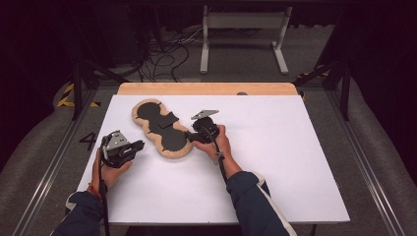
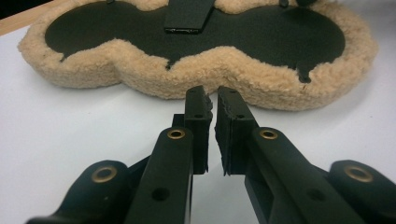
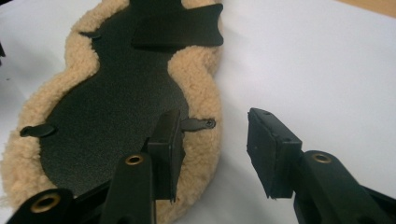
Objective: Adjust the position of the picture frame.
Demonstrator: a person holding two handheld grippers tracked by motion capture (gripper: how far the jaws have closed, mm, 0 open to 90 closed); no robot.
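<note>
Near edge: two dark sleeves come in over the white table (image 1: pixel 275 162).

Left gripper (image 1: pixel 139 145) sits at near left, jaws almost together w/ just a thin slit between pads, nothing in them. Tips aim at the fleece pad (image 1: pixel 162 129), just short of its near-left edge, not touching.

Right gripper (image 1: pixel 191 135) is mid-table at the pad's near right end, jaws abt half open. One jaw over the pad's black face, other out over bare table, fleece rim between them; pads not pressing on it.

Pad lies flat, running from mid-table toward far left, black strap (image 1: pixel 167 121) across its waist. Farther off: wood table edge (image 1: pixel 206 88).
</note>
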